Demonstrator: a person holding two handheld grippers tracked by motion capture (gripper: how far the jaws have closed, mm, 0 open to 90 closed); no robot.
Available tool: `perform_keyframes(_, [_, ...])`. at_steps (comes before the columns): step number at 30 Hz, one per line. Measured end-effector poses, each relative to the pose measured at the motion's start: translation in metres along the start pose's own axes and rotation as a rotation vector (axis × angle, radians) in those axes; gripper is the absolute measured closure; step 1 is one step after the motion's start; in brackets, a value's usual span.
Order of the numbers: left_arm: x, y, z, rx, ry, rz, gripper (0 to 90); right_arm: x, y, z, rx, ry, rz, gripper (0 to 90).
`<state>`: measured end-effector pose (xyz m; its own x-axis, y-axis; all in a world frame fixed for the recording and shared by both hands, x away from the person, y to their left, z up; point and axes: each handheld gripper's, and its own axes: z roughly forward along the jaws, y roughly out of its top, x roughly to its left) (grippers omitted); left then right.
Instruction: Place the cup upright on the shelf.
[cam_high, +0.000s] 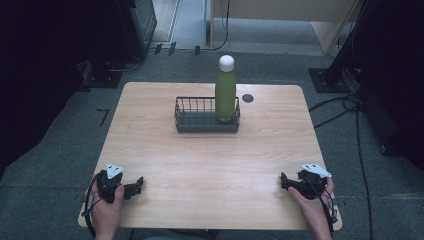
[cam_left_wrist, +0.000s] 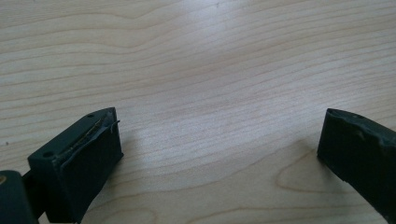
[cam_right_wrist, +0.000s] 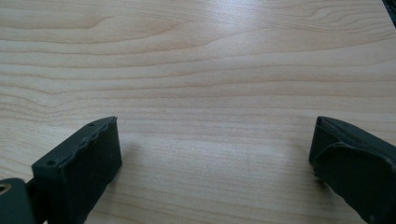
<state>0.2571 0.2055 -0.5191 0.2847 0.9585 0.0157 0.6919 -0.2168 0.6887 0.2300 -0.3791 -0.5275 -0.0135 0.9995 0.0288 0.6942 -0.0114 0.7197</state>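
1. At the lower left of the high view, the left gripper (cam_high: 134, 187) rests on the light wooden table (cam_high: 210, 160), held in the person's left hand (cam_high: 107, 202). A grey three-cornered plate sits on top of it and a cable loops down past the wrist.
2. In the left gripper view, the same left gripper (cam_left_wrist: 219, 140) has its two black jaws spread wide, one at the lower left of the frame and one at the lower right. Bare wood grain lies between them; it has hold of nothing.
3. In the upper middle of the high view, a dark wire basket (cam_high: 197, 122) stands on the table, well apart from both grippers.
4. A green bottle (cam_high: 225, 95) with a white cap stands upright in the basket's right end, rising well above the rim.
5. Just right of the bottle, a small dark round spot (cam_high: 247, 98) shows on the tabletop near the far edge.
6. At the lower right of the high view, the right gripper (cam_high: 284, 181) rests on the table in the person's right hand (cam_high: 312, 197), pointing towards the middle.
7. In the right gripper view, the right gripper (cam_right_wrist: 215, 140) is likewise wide open, jaws at the lower corners of the frame, nothing between them but wood.
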Motion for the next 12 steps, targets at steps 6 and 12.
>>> perform_keyframes(6, [0.0000,0.0000,0.0000,0.000,0.000,0.000,0.1,-0.0041,-0.0018,-0.0033,-0.020,0.039,0.033,3.2])
perform_keyframes(12, [0.0000,0.0000,0.0000,0.000,0.000,0.000,0.1,-0.0071,-0.0033,-0.0055,-0.040,0.042,0.061,8.5])
